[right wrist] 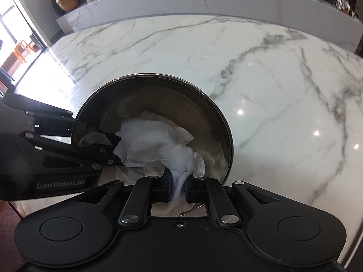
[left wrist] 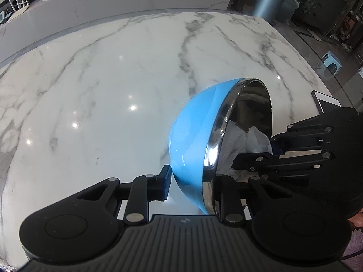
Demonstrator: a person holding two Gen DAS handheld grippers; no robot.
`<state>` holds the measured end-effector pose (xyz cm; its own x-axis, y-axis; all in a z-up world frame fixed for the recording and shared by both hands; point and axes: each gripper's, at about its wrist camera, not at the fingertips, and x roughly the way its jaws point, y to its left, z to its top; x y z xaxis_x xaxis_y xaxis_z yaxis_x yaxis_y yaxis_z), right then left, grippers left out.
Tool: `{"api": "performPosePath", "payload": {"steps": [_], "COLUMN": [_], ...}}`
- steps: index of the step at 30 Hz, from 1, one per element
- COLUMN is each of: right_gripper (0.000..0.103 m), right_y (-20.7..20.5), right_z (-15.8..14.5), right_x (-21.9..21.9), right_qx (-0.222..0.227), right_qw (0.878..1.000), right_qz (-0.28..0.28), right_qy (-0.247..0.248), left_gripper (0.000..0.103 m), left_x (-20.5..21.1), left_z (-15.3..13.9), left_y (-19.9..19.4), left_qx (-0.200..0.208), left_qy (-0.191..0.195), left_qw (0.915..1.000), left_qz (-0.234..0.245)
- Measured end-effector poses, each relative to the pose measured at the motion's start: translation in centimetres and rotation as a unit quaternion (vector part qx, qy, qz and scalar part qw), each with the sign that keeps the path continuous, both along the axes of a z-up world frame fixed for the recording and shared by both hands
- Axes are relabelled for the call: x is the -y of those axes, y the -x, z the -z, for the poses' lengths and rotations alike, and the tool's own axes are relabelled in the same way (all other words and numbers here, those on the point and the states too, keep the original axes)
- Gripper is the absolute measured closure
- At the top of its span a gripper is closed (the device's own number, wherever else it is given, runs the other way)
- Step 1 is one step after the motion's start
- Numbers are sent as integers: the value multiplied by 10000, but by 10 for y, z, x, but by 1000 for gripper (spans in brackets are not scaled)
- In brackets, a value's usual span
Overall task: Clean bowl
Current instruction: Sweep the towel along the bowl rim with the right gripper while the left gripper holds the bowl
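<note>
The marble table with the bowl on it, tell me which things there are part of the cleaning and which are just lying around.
In use:
- blue bowl, steel inside, tilted on its side, its rim gripped by the left tool
- white paper towel, pinched in the right tool and pushed into the bowl

Just lying about:
- phone at the table's edge
- grey bin and blue stool on the floor beyond

Bare marble counter [left wrist: 102,79] beyond tilted bowl [left wrist: 192,131]
</note>
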<state>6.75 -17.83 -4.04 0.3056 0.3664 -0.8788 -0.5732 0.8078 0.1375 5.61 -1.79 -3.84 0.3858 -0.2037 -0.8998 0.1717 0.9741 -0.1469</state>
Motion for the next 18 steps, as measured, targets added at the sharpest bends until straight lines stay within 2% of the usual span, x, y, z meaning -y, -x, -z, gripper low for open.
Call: {"api": "performPosePath", "payload": {"steps": [8, 10, 18], "right_gripper": [98, 98, 97], "right_y": [12, 15, 23], "right_z": [-12, -20, -46], "right_x": [-6, -5, -8], "right_qx": [759, 992, 1428], "right_qw": [9955, 9933, 9885], "right_qz": [-192, -171, -220], "right_qy": [540, 562, 450], "left_gripper": [81, 84, 85], "left_x": [0, 1, 0], "left_z": [0, 0, 0], "left_y": [0, 1, 2], "left_qx": [-27, -38, -38], "left_qy": [-95, -98, -206], "left_qw": [9999, 9999, 9997], "left_qz": [27, 62, 122]}}
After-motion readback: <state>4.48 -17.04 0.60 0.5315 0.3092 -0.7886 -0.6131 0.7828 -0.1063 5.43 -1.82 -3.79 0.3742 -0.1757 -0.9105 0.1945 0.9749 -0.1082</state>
